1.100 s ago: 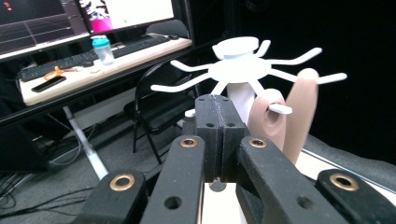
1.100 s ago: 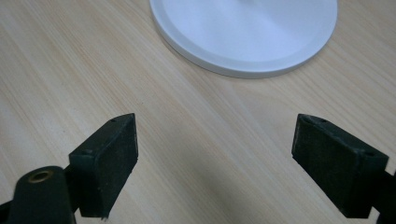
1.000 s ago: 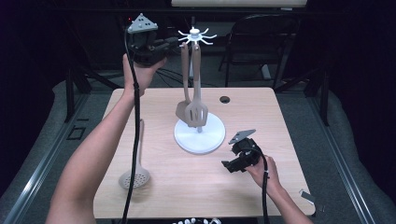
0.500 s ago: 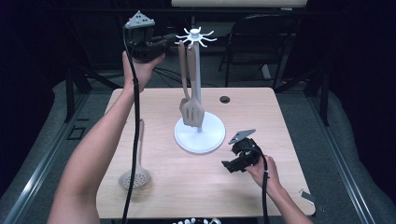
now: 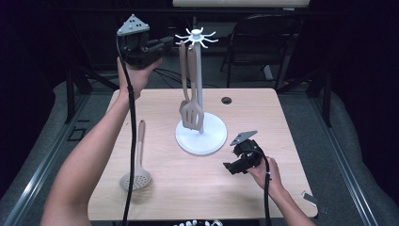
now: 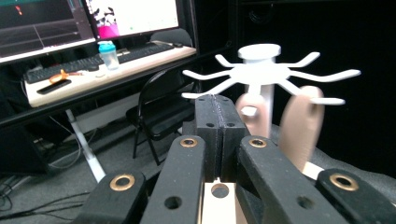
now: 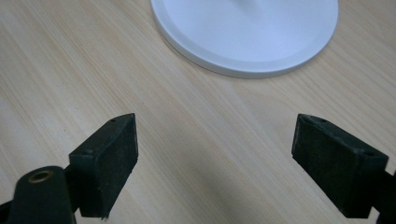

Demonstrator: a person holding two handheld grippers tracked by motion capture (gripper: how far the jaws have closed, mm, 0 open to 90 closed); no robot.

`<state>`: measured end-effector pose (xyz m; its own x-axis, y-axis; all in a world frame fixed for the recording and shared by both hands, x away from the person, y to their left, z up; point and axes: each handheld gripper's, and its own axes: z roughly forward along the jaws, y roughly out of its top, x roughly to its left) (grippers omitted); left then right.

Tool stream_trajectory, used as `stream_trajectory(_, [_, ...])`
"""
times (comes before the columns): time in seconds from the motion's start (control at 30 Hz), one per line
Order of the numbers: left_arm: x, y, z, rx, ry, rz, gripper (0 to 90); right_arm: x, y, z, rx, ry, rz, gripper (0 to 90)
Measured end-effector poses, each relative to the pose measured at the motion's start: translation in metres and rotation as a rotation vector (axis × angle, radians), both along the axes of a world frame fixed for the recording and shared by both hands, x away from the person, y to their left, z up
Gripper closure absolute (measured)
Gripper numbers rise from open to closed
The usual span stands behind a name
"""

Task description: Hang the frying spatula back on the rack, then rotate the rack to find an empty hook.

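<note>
A white hook rack [image 5: 196, 37] stands on a round white base [image 5: 209, 141] mid-table. Two tan utensils hang from its hooks, a slotted spatula [image 5: 192, 117] in front. My left gripper [image 5: 169, 42] is raised beside the hook crown, just left of it, jaws shut with nothing between them. In the left gripper view the shut jaws [image 6: 215, 121] point at the hook crown [image 6: 271, 70] and the two hanging handle tops [image 6: 301, 126]. My right gripper [image 5: 231, 167] rests low on the table right of the base, open and empty [image 7: 215, 158], facing the base [image 7: 247, 32].
A tan skimmer [image 5: 136, 162] lies on the wooden table [image 5: 291, 122] at the left front, handle pointing away. A small black grommet [image 5: 227, 100] sits near the far edge. A folding chair [image 5: 263, 42] stands beyond the table; a desk with monitors [image 6: 93, 70] lies behind.
My left gripper has drawn back a little to the left from the hook crown. The right gripper and the skimmer have stayed put.
</note>
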<state>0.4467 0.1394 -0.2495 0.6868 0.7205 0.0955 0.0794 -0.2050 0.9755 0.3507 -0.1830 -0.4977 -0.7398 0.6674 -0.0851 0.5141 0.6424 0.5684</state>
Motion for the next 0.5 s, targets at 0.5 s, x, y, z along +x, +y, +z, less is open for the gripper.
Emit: stream_trajectory(0.5, [-0.013,-0.011,0.0,0.052,-0.017,-0.053,90.0,0.0,0.003,-0.001,0.005,0.0,0.001,14.1])
